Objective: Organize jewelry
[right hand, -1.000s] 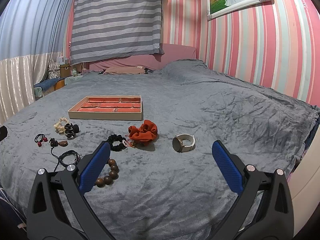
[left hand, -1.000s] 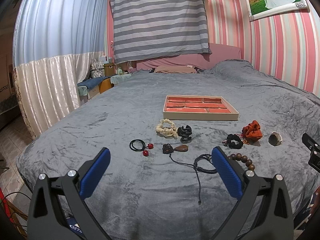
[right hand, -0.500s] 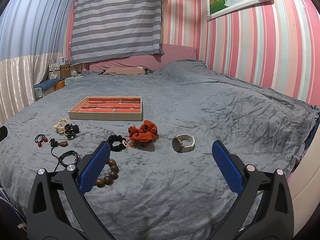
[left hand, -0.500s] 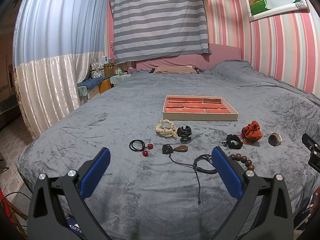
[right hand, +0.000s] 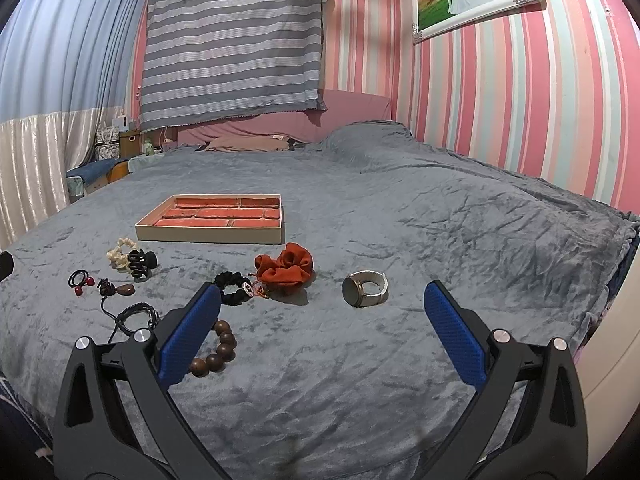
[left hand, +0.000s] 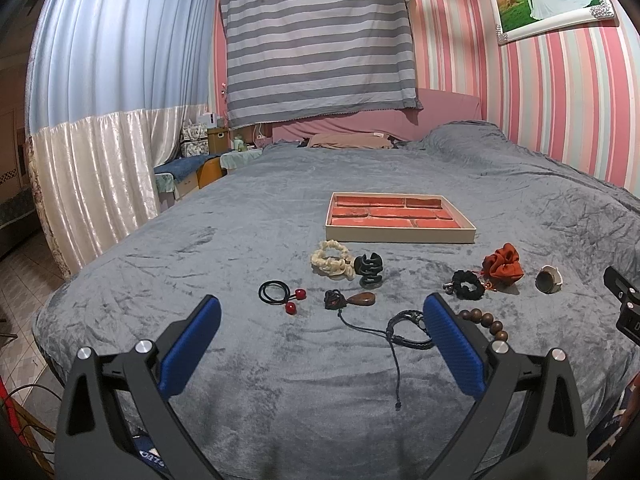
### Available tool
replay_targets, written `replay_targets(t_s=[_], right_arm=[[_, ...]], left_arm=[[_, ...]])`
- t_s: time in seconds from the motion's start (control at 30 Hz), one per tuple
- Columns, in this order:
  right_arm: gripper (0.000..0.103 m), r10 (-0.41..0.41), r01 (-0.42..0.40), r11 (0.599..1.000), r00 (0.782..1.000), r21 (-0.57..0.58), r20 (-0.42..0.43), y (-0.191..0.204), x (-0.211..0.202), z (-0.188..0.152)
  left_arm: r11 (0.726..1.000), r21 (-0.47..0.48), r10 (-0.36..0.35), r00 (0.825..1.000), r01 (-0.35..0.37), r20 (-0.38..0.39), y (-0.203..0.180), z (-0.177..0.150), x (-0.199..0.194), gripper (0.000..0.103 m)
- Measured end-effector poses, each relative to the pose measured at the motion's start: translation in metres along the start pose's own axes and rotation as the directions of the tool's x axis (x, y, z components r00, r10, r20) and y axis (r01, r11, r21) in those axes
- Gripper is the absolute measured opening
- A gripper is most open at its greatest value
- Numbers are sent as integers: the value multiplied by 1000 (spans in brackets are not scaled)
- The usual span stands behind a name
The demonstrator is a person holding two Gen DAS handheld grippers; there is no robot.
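A shallow beige tray [left hand: 400,235] with an orange brick-pattern lining lies on the grey bed cover; it also shows in the right wrist view [right hand: 208,235]. In front of it lie a cream scrunchie [left hand: 331,264], black claw clip [left hand: 369,271], black hair ties with red beads [left hand: 280,295], brown pendant on a cord [left hand: 362,299], black braided bracelet [left hand: 408,330], wooden bead bracelet [right hand: 216,350], black scrunchie [right hand: 234,288], orange scrunchie [right hand: 285,268] and a watch [right hand: 364,289]. My left gripper [left hand: 320,320] and right gripper [right hand: 322,308] are open, empty, near the bed's front edge.
The grey bed cover [right hand: 440,220] stretches far back and right. Pink pillows [left hand: 348,141] lie at the headboard. A curtain [left hand: 100,160] and small side tables [left hand: 192,172] stand to the left. The bed's edge drops off at left and front.
Both grippers have stayed nearly still; the left wrist view shifted very slightly. No item has moved.
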State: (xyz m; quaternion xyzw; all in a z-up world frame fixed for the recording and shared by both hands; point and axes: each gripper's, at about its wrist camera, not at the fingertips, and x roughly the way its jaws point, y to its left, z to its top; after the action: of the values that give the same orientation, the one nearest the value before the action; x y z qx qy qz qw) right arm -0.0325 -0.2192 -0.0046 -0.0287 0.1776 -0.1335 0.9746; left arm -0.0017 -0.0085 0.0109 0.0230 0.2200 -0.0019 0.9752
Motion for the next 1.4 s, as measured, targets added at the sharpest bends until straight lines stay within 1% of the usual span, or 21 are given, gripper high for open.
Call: replay_targets(t_s=[0.77, 1.07, 1.4], right_arm=[[99, 2, -2, 1000, 1000, 5, -10, -1, 2, 1], [99, -4, 4, 1000, 1000, -9, -17, 3, 12, -5], [99, -6, 5, 1000, 999, -29, -41, 15, 27, -6]], left_arm=[[1000, 1, -10, 1000, 10, -20, 3, -4, 6, 99], [1000, -16, -18, 999, 17, -38, 15, -5, 15, 99], [1000, -3, -22, 998, 21, -58, 25, -4, 30, 99]])
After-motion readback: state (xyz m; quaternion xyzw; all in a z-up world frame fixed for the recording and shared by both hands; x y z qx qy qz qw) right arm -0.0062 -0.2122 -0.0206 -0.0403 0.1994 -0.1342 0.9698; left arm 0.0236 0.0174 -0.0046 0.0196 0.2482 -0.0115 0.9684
